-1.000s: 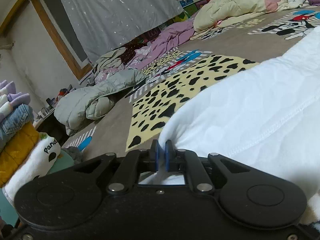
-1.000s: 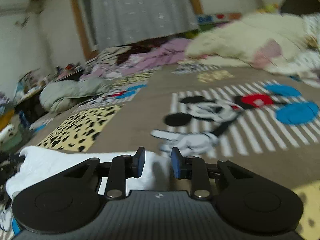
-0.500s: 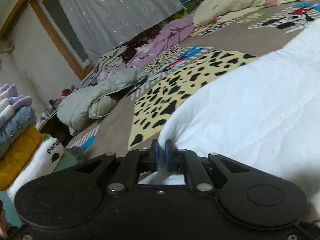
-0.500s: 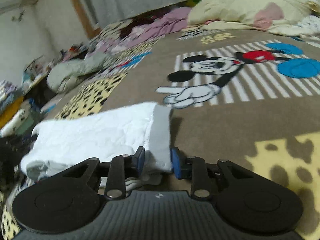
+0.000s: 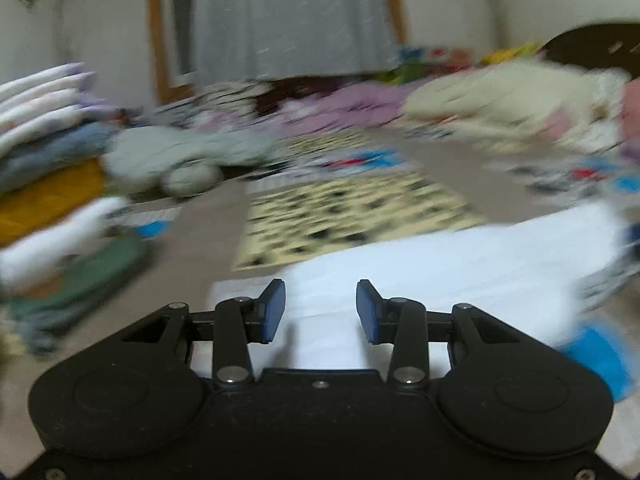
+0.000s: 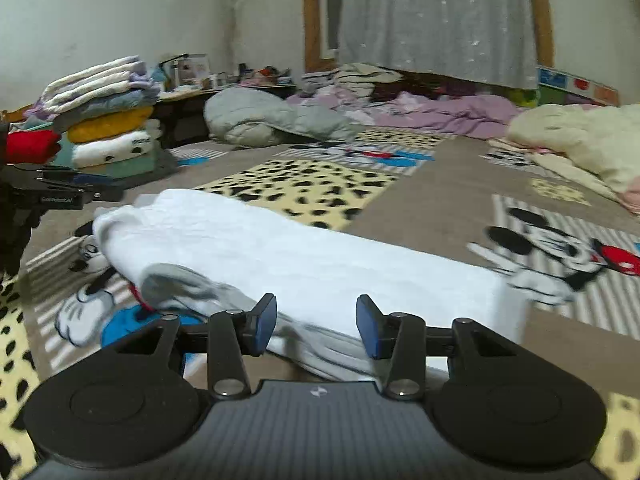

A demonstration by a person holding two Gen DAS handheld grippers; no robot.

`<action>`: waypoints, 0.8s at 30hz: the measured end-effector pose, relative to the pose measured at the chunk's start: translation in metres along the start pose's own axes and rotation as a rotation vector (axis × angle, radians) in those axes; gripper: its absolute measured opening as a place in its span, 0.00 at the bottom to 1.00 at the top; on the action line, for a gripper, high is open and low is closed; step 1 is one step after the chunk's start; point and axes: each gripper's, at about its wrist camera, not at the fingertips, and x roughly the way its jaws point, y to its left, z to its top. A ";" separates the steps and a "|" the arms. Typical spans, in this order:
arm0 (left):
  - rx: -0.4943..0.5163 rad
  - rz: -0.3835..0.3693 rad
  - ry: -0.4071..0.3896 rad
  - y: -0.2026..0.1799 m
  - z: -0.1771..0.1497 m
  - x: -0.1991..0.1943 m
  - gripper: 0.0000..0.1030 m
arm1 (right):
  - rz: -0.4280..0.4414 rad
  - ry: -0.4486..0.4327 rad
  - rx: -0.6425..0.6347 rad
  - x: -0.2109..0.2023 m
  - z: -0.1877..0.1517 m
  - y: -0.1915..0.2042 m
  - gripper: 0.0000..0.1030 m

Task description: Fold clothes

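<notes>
A white garment [image 6: 288, 256] lies folded in a long strip on the patterned blanket [image 6: 432, 204], with grey sleeve fabric [image 6: 320, 344] trailing at its near edge. My right gripper [image 6: 316, 326] is open just above that near edge, nothing between its fingers. In the blurred left wrist view the same white garment [image 5: 440, 268] spreads ahead of my left gripper [image 5: 320, 310], which is open and holds nothing. The left gripper [image 6: 60, 194] also shows as a black shape at the far left of the right wrist view.
A stack of folded clothes [image 6: 104, 120] stands at the left beside a low table. A grey-green jacket [image 6: 272, 124], purple bedding [image 6: 448, 114] and a cream quilt [image 6: 580, 144] lie along the far side. A grey curtain [image 6: 436, 20] hangs behind.
My left gripper has let go of the white garment, opened and swung away fast. My right gripper has opened wider and pulled back; the garment now lies flat.
</notes>
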 end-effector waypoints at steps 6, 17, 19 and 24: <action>0.045 -0.168 0.059 -0.072 -0.010 0.019 0.37 | 0.045 -0.022 0.036 0.021 0.006 0.025 0.46; 0.059 -0.136 0.120 -0.063 -0.018 0.017 0.46 | 0.090 0.039 0.119 0.022 0.003 0.008 0.51; -0.039 -0.095 0.112 -0.044 -0.019 0.003 0.46 | 0.080 0.013 0.141 0.016 0.003 0.002 0.52; -0.445 0.008 0.111 0.027 -0.023 -0.020 0.48 | 0.047 -0.023 0.204 0.009 0.002 -0.013 0.52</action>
